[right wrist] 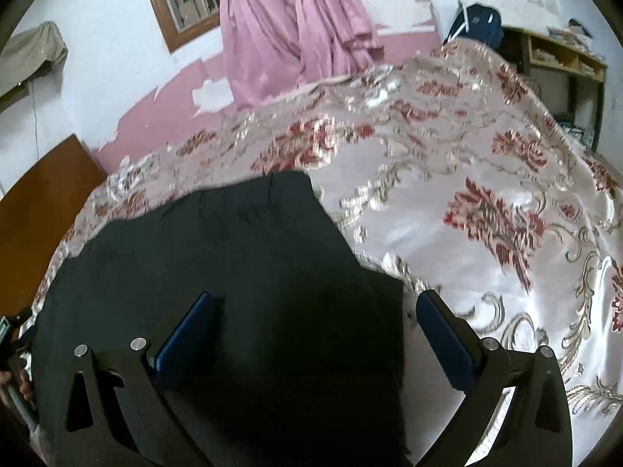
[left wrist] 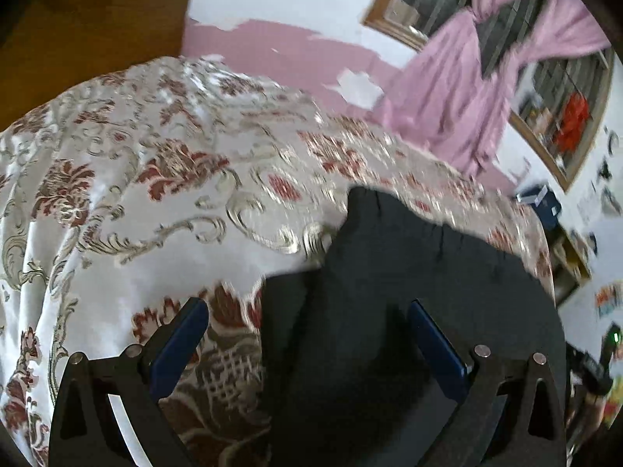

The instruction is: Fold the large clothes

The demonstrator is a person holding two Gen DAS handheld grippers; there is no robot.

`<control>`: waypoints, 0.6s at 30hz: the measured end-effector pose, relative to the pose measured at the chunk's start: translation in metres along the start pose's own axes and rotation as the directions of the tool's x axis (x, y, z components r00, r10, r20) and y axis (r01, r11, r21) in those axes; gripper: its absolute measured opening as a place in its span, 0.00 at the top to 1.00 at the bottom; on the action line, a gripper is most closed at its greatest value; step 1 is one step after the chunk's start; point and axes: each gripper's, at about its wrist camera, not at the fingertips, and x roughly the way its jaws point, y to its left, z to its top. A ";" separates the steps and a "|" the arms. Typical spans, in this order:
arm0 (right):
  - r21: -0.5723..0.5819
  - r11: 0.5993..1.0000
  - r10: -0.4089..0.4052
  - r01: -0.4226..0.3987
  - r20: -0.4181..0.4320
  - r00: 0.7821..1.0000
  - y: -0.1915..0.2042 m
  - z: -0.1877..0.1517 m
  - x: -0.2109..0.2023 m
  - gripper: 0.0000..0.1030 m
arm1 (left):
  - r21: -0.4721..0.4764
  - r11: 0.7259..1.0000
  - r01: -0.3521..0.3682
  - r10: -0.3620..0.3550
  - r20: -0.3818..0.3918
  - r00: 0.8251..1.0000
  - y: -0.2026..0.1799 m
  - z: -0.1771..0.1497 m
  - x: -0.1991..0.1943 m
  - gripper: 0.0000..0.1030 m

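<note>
A dark navy garment (left wrist: 409,292) lies flat on a bed with a white, red and gold floral cover (left wrist: 155,194). In the left wrist view my left gripper (left wrist: 307,307) is open and empty, its blue-padded fingers straddling the garment's left edge. In the right wrist view the same garment (right wrist: 233,272) fills the lower left, and my right gripper (right wrist: 315,299) is open and empty over its right edge, one finger above the cloth and the other above the bed cover (right wrist: 486,194).
A pink curtain (left wrist: 467,97) hangs at a wood-framed window (right wrist: 187,7) behind the bed. A wooden headboard (left wrist: 78,39) stands at the left. A shelf (right wrist: 564,62) with a blue bag (right wrist: 475,23) stands at the right.
</note>
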 end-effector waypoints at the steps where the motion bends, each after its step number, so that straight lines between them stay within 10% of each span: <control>1: -0.005 1.000 0.018 -0.019 -0.043 0.999 -0.003 -0.002 0.004 0.01 | 0.019 1.000 0.014 -0.014 -0.012 1.000 0.000 -0.004 0.002 0.00; 18: 0.111 0.964 0.254 -0.241 -0.131 0.958 -0.035 -0.042 0.027 0.01 | 0.041 0.962 0.269 -0.250 -0.257 0.933 0.002 -0.032 0.028 0.00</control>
